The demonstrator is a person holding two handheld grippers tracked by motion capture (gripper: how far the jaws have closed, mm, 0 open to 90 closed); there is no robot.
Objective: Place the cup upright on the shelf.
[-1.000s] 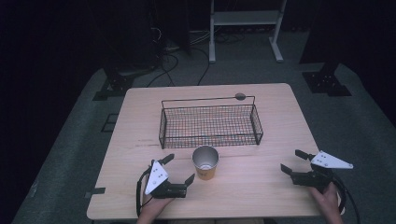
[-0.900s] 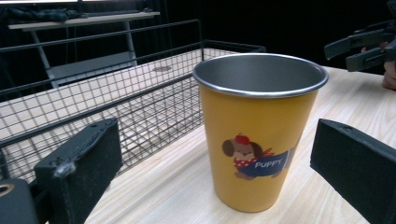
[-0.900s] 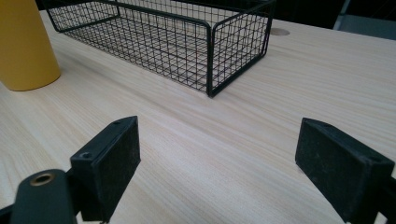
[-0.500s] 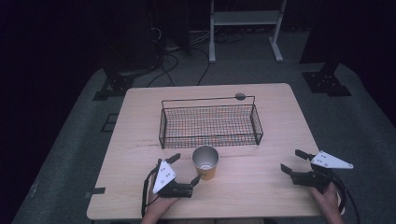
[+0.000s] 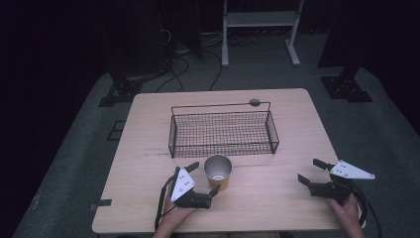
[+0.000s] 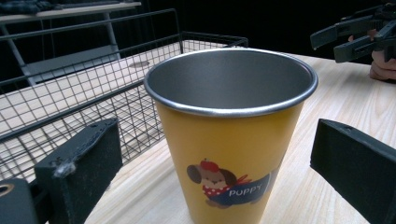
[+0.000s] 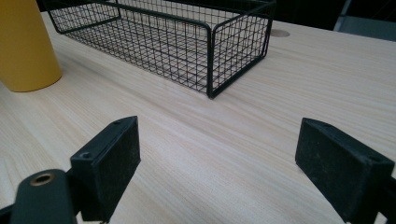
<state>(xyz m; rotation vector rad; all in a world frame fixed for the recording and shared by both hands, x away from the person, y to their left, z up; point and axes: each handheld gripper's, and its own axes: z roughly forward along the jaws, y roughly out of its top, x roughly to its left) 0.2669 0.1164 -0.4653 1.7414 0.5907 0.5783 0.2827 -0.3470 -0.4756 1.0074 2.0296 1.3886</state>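
Beside the basket [image 5: 223, 130], yellow cup [image 5: 218, 171] between parted left claw [image 5: 203, 177], right claw [image 5: 312, 171] agape over bare table [image 5: 277, 198]

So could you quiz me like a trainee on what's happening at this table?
1. True or false: the left gripper has its fingers open on either side of the yellow cup.
2. What sits behind the cup? A) a wire basket B) a plate C) a box
3. What word is printed on the cup?

Key:
1. True; the fingers flank the cup, apart from it.
2. A, the wire basket.
3. PUPPY, beside a cartoon dog.
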